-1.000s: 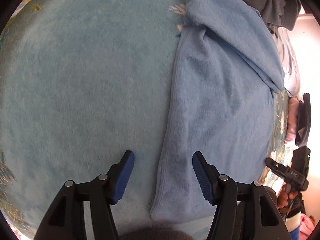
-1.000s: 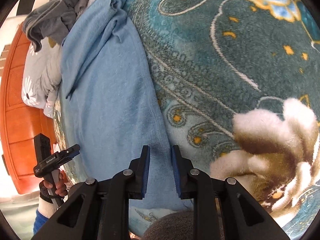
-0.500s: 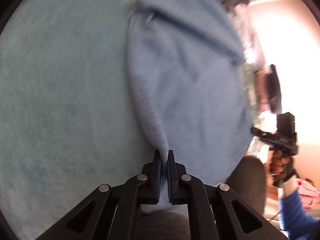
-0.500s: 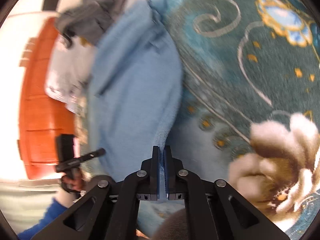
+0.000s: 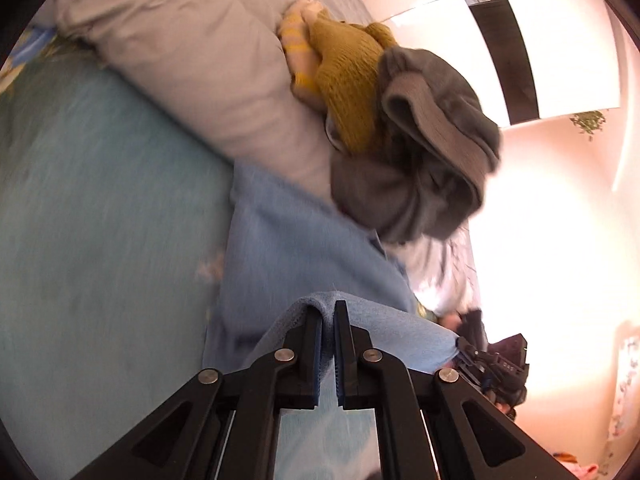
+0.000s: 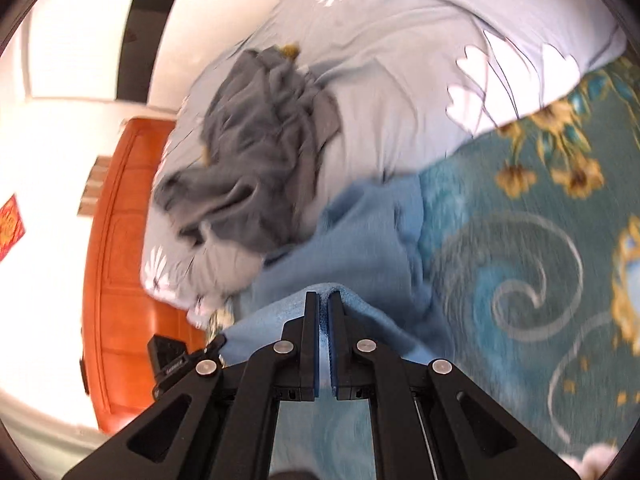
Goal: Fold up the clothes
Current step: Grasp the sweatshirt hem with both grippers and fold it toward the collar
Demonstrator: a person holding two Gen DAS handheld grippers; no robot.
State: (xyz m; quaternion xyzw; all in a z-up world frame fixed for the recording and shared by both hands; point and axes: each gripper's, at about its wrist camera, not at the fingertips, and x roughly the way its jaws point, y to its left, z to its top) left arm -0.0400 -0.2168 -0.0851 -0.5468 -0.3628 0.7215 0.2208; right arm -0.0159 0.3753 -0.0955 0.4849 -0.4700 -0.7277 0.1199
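Corners pinched, soft light-blue fleece garment (image 5: 304, 256) lifted off the bed!
Left gripper (image 5: 328, 344) and right gripper (image 6: 323, 340) clamp its near edge; uneven carrying could skew my fold.

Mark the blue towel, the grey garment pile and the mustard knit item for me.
blue towel (image 5: 288, 248), left wrist view, flat middle of the cloth.
grey garment pile (image 6: 256, 152), right wrist view, centre of the crumpled heap.
mustard knit item (image 5: 348, 76), left wrist view, middle of the knit.
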